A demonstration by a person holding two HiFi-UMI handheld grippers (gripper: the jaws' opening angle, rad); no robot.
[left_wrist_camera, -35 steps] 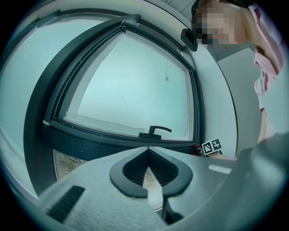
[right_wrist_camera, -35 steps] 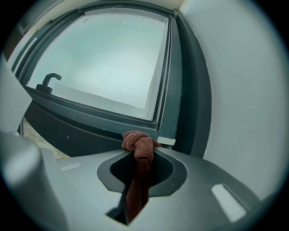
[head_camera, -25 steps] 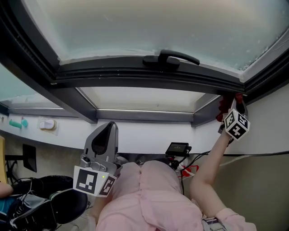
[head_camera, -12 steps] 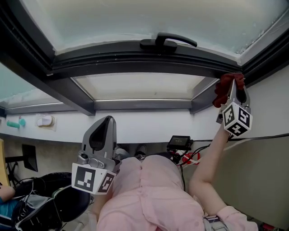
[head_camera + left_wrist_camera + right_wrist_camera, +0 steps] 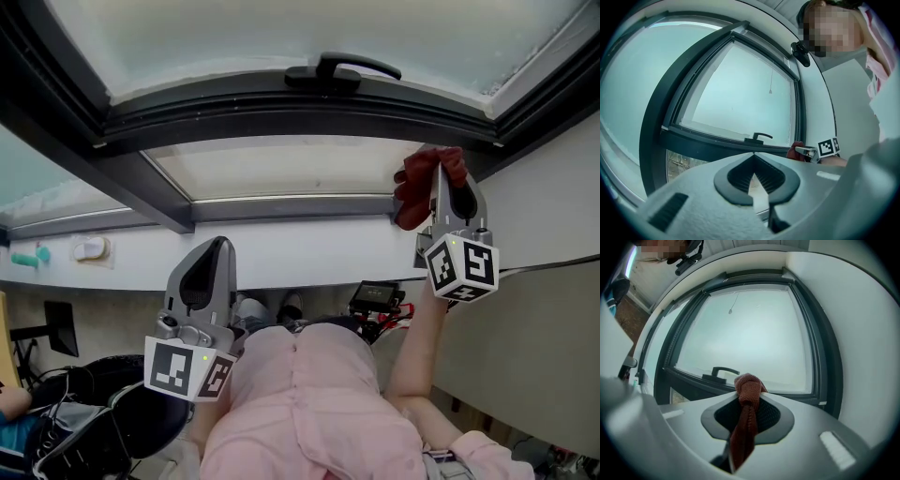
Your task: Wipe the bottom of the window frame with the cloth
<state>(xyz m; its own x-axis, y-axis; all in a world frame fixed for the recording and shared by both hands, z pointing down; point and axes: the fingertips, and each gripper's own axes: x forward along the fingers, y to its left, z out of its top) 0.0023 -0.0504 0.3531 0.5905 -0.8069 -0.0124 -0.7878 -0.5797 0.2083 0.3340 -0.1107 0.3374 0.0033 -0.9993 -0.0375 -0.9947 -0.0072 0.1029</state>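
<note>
Right gripper (image 5: pixel 441 187) jaws clamped on red cloth (image 5: pixel 422 185), just beside right end of window frame (image 5: pixel 281 111) bottom rail. Left gripper (image 5: pixel 211 258) jaws together, empty, well below frame.

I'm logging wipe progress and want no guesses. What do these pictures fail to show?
- Contact between cloth and window frame: head view, the bunched cloth and right gripper cover that corner.
- Dirt on the frame's bottom rail: too dark and small in all views.
- Teal item and white item at far left: head view, too small to name.
- Cloth's full size: right gripper view, bunched in the shut jaws.
</note>
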